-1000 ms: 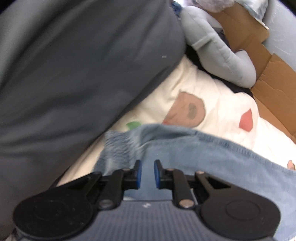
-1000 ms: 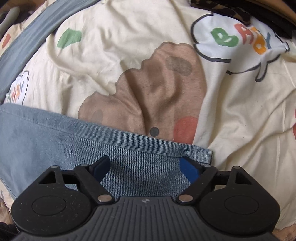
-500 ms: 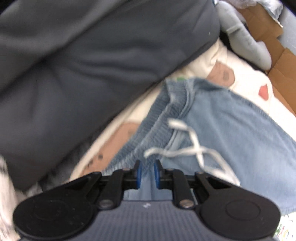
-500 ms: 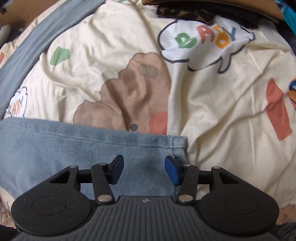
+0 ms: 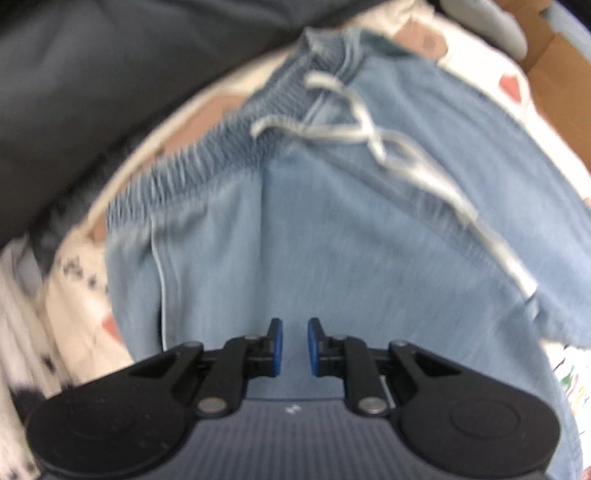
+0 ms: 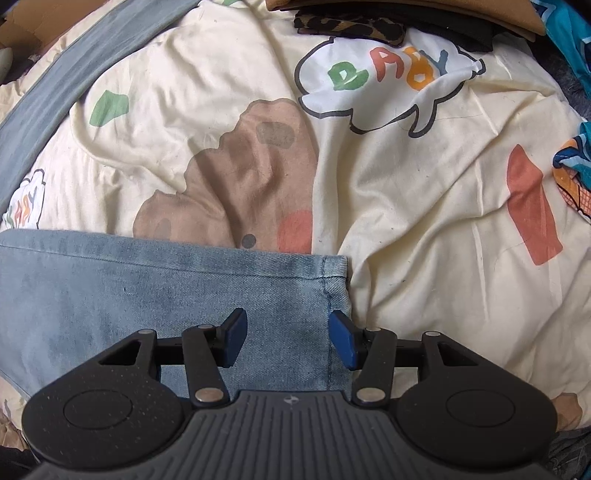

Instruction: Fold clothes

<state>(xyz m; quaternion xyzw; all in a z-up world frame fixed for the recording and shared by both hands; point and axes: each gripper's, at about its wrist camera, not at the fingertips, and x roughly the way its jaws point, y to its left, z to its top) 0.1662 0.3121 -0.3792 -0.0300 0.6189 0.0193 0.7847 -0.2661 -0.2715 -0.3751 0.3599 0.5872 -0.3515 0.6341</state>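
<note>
Light blue denim trousers (image 5: 369, 258) lie flat on a cream cartoon-print bedsheet (image 6: 424, 221). The left wrist view, which is blurred, shows their elastic waistband (image 5: 207, 166) and white drawstring (image 5: 362, 129). My left gripper (image 5: 294, 347) points down over the trouser front below the waistband. Its pads stand a narrow gap apart with nothing between them. In the right wrist view the leg hem (image 6: 332, 280) ends under my right gripper (image 6: 286, 334). That gripper is half open above the cloth, with the side seam between its fingers and the pads clear of the fabric.
A dark grey cushion (image 5: 110, 66) borders the sheet beyond the waistband, with cardboard (image 5: 554, 74) at the far right. White patterned fabric (image 5: 18, 314) lies at the left. Leopard-print and dark clothes (image 6: 351, 26) lie past the hem, and a teal printed cloth (image 6: 576, 158) is at the right.
My left gripper has travelled along the trousers until the waistband and drawstring came into full view. The right gripper's jaws have narrowed and it has lifted slightly above the hem.
</note>
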